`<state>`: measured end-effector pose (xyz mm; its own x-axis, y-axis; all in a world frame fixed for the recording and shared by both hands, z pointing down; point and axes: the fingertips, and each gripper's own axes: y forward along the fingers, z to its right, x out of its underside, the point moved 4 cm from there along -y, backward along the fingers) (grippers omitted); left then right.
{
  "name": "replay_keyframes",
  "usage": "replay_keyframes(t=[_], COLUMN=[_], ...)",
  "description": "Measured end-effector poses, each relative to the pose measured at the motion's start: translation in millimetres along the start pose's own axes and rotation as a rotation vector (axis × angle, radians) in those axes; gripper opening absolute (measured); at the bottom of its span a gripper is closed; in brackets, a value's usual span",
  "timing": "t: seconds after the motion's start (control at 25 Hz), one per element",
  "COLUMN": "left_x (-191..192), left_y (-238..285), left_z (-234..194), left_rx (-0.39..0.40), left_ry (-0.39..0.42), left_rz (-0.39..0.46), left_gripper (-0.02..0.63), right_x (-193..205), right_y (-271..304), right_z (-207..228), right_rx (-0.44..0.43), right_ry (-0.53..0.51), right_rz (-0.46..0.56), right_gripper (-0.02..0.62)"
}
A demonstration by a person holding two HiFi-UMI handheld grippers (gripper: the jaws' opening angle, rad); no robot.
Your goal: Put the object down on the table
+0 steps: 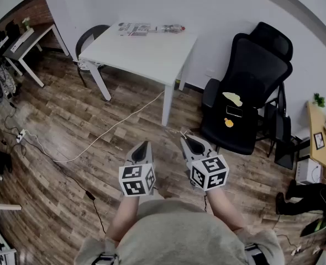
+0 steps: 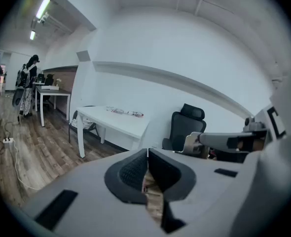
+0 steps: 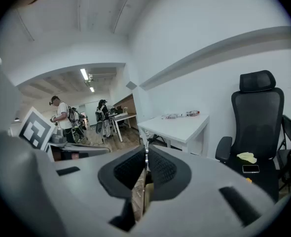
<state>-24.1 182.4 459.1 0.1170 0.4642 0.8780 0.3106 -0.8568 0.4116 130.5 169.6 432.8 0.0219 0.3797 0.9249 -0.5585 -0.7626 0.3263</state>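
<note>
A white table [image 1: 146, 51] stands ahead of me, with a plastic bottle [image 1: 174, 28] and some printed papers [image 1: 134, 28] along its far edge. Both grippers hang over the wooden floor, short of the table. My left gripper [image 1: 142, 147] is shut with nothing between its pads. The right gripper [image 1: 188, 141] beside it is also shut and empty. In the left gripper view the jaws [image 2: 147, 154] meet, and the table [image 2: 113, 120] lies beyond them. In the right gripper view the closed gripper [image 3: 145, 152] points toward the table [image 3: 180, 125].
To my right is a black office chair [image 1: 246, 87] with a yellow cloth [image 1: 232, 98] and a phone [image 1: 234, 111] on its seat. A white cable [image 1: 96, 139] crosses the floor. A dark chair [image 1: 91, 37] stands behind the table. People [image 3: 61, 117] stand far off.
</note>
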Motion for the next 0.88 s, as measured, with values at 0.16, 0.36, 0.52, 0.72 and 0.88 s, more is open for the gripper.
replay_keyframes(t=[0.16,0.36,0.52,0.72,0.88], left_x=[0.8,9.0,15.6,24.5,31.4], left_y=[-20.3,-42.0,-53.0,-61.7,-70.2], left_z=[27.4,39.9,49.6,59.2,61.6], left_rx=[0.014,-0.004,-0.010,-0.011,-0.015], left_ry=[0.044,0.058,0.064,0.051,0.039], left_rz=[0.001,0.016,0.020,0.023,0.027], left_gripper=[0.011,0.011,0.011,0.011,0.011], right_x=[2.9,6.5,13.6,20.4,23.3], right_y=[-34.0,-57.8,-70.7,-82.6,-87.2], right_z=[7.8,5.9,4.1,1.6,-3.2], right_rx=[0.028,0.030,0.029,0.017,-0.005], right_ry=[-0.002,-0.016,-0.022,-0.029,-0.023], right_rz=[0.040,0.062,0.051,0.047,0.049], right_gripper=[0.025,0.023,0.023,0.023,0.023])
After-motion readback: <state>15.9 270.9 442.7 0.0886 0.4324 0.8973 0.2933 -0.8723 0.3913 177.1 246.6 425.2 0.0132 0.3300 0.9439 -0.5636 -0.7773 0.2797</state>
